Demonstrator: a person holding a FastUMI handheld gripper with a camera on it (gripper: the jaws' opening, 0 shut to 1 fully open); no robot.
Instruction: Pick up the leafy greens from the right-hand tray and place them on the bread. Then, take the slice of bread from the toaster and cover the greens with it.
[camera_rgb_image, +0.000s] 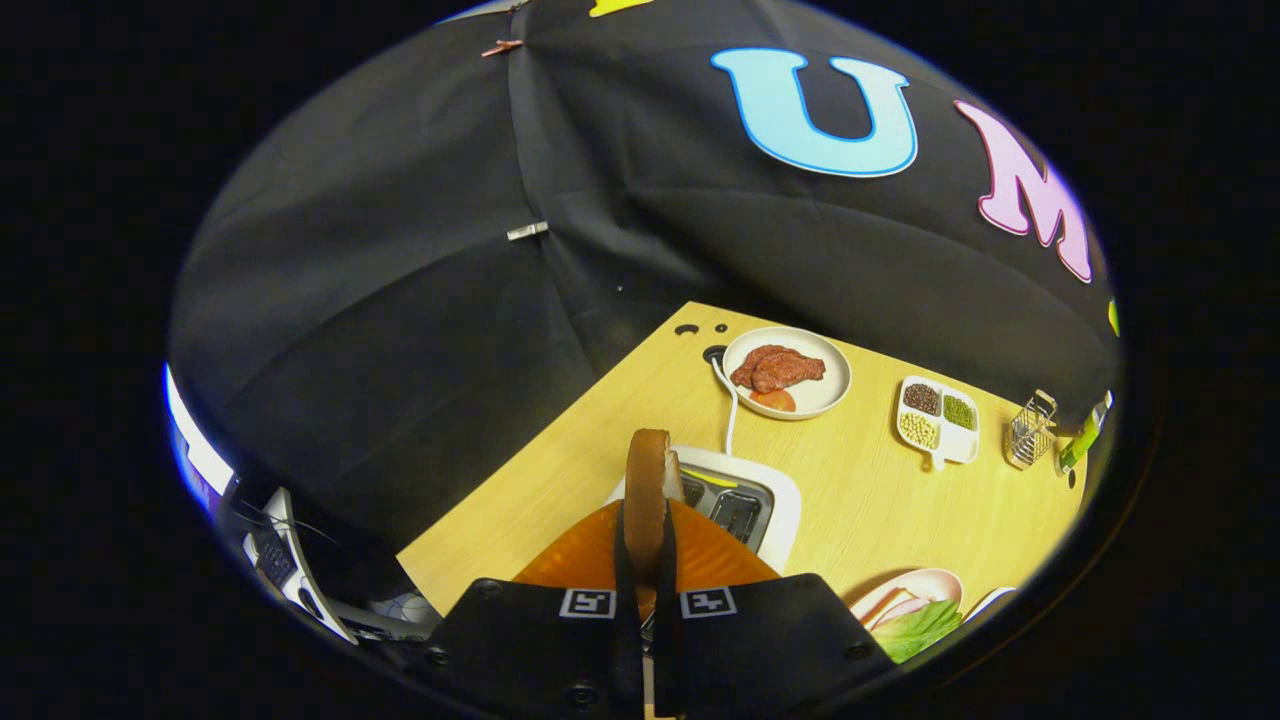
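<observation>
The brown-crusted, pale-crumbed slice of bread (650, 490) is pinched edge-on between the two black fingers of the gripper (646, 560), upright, above the white glossy two-slot toaster (775, 495); the jaws are pressed onto its faces.

Risks, judged from here: grip is taken on a soft, spongy slice w/ narrow finger contact, so it could be crushed, or swivelled & dropped, if tilted flat too fast. The slice is held vertical but must be laid horizontal, so misalignment over the greens is likely. The leafy greens (915, 630), crinkled & limp, lie on a pale round plate (935, 582) right of the toaster, nearer the gripper; whether bread sits under them can't be told. Light leaves could be shoved off by a sliding placement.

Beyond the toaster: a white round plate w/ reddish-brown meat (785, 372); right of it, a white three-compartment dish of beans & seeds (937, 418); further right, a small wire basket (1030, 430). All rest on a light wood-grain tabletop (560, 480), smooth, matte.
</observation>
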